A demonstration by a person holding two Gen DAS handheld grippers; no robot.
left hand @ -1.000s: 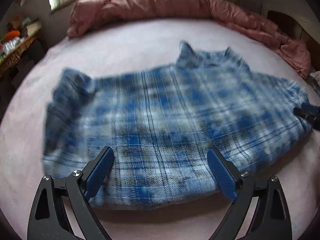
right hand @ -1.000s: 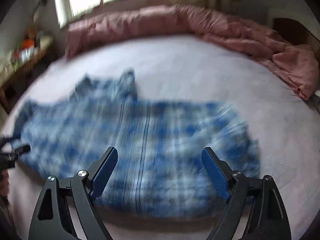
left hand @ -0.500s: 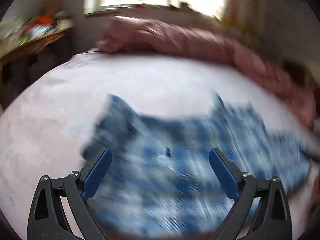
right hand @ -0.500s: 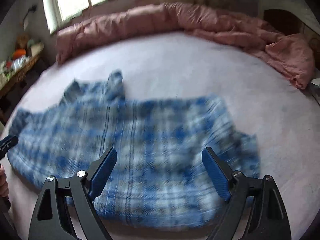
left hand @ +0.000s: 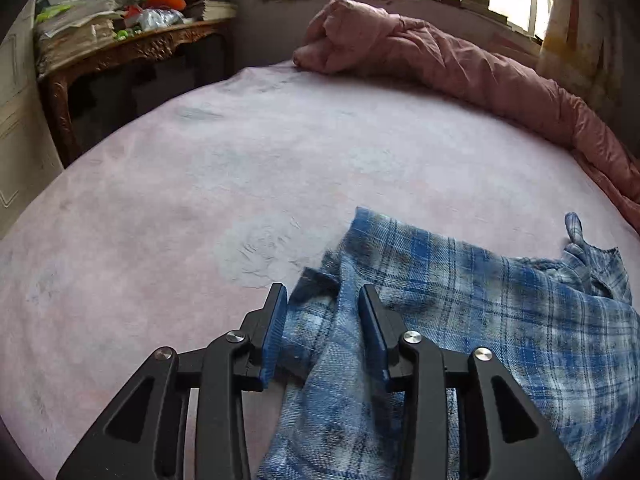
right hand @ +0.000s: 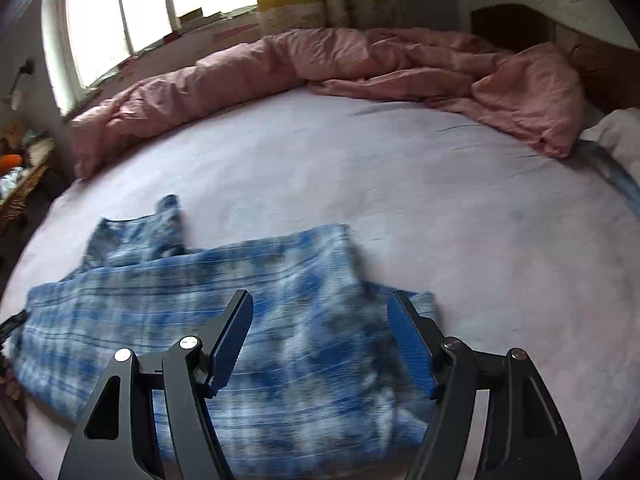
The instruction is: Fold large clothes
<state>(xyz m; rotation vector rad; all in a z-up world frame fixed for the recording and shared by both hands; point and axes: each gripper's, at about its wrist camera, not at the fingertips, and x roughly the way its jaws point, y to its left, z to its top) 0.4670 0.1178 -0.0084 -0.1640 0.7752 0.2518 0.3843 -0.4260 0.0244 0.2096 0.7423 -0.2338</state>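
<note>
Narrowed left claw point(left hand: 322, 300) straddles shirt point(left hand: 460, 320).

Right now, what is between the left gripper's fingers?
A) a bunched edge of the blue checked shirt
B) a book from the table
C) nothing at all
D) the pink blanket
A: in the left wrist view, the left gripper has its fingers on either side of a bunched edge of the blue checked shirt on the bed.
</note>
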